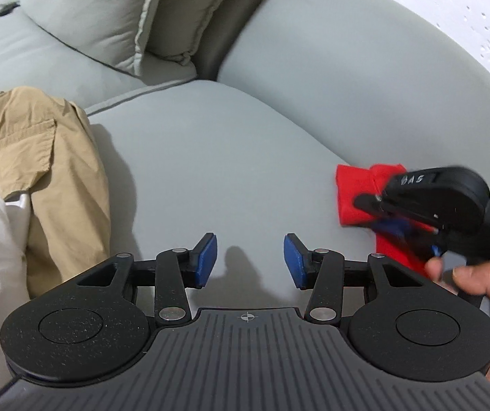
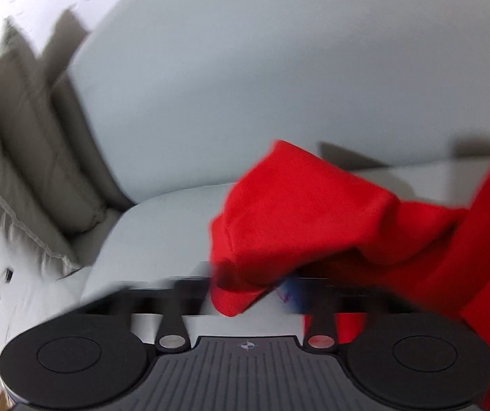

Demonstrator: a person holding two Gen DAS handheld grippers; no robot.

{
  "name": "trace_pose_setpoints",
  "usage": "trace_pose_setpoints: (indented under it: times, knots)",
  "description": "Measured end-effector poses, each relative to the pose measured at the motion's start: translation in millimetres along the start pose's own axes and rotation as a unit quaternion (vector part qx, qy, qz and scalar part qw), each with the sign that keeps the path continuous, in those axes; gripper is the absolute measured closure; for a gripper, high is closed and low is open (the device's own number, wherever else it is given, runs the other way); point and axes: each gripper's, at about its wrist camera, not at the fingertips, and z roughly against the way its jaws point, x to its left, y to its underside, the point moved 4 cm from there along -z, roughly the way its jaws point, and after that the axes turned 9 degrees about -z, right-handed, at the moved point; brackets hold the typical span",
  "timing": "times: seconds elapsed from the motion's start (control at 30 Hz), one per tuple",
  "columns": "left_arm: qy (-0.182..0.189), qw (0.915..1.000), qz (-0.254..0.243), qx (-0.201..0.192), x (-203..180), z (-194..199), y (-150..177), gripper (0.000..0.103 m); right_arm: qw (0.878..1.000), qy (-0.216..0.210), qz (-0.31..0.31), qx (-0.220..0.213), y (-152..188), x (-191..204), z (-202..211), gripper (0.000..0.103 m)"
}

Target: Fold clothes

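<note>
Bunching between the right gripper [image 2: 265,291] fingers, red cloth [image 2: 296,212] drapes rightward.

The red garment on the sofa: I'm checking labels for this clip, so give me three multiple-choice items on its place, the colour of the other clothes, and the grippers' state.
1. Red garment lies: A on sofa seat; B on floor; C on pillow.
2. Garment at the left-wrist view's left edge: A blue; B tan; C green.
3. Left gripper: A shut on cloth; B open, empty; C out of view.

A: grey cushion lies beneath it, right gripper on it.
B: khaki fabric.
C's wrong; B: blue pads apart.
</note>
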Motion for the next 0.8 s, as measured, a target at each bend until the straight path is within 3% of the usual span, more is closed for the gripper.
trace_pose_setpoints:
  times: [0.07, 0.13, 0.17, 0.2, 0.23, 0.33, 0.37, 0.4, 0.57, 0.7, 0.8]
  knots:
    - [0.005, 1.0000, 0.002, 0.000, -0.6, 2.8, 2.5, 0.054, 0.997, 0.015, 0.054, -0.047, -25.0, 10.7, 21.7, 0.093]
    - [0.009, 1.0000, 0.002, 0.001, -2.9, 4.7, 4.6, 0.054, 0.994, 0.040, 0.069, -0.081, -57.2, 10.9, 31.1, 0.091]
    - [0.012, 0.9999, -0.001, 0.002, -5.9, 4.7, 5.2, 0.054, 0.992, 0.057, 0.068, -0.092, -73.0, 8.4, 32.9, 0.082]
    - [0.015, 0.9999, -0.004, 0.003, -7.6, 4.5, 5.3, 0.054, 0.990, 0.073, 0.067, -0.103, -88.7, 5.9, 34.7, 0.062]
    - [0.016, 0.9998, -0.008, 0.003, -9.3, 4.8, 5.1, 0.054, 0.988, 0.099, 0.050, -0.104, -110.4, -1.8, 33.6, 0.051]
    - [0.021, 0.9996, -0.017, 0.003, -13.9, 3.8, 4.2, 0.054, 0.979, 0.153, 0.018, -0.133, -139.2, -17.2, 39.0, 0.042]
    - [0.023, 0.9996, -0.018, 0.005, -14.6, 3.0, 4.1, 0.054, 0.979, 0.149, 0.013, -0.140, -142.2, -19.0, 44.1, 0.034]
    - [0.025, 0.9995, -0.018, 0.007, -14.8, 1.7, 3.5, 0.054, 0.980, 0.139, 0.009, -0.145, -143.7, -20.1, 49.3, 0.032]
    - [0.027, 0.9994, -0.021, 0.010, -17.1, 0.5, 4.0, 0.054, 0.984, 0.097, 0.026, -0.149, -137.9, -16.3, 72.9, 0.033]
    - [0.025, 0.9995, -0.019, 0.010, -18.2, 2.0, 5.8, 0.054, 0.989, 0.087, 0.084, -0.088, -113.5, -3.0, 63.3, 0.054]
    - [0.021, 0.9996, -0.016, 0.014, -16.4, 0.5, 7.4, 0.054, 0.992, 0.087, 0.069, -0.052, -93.9, 1.9, 40.0, 0.054]
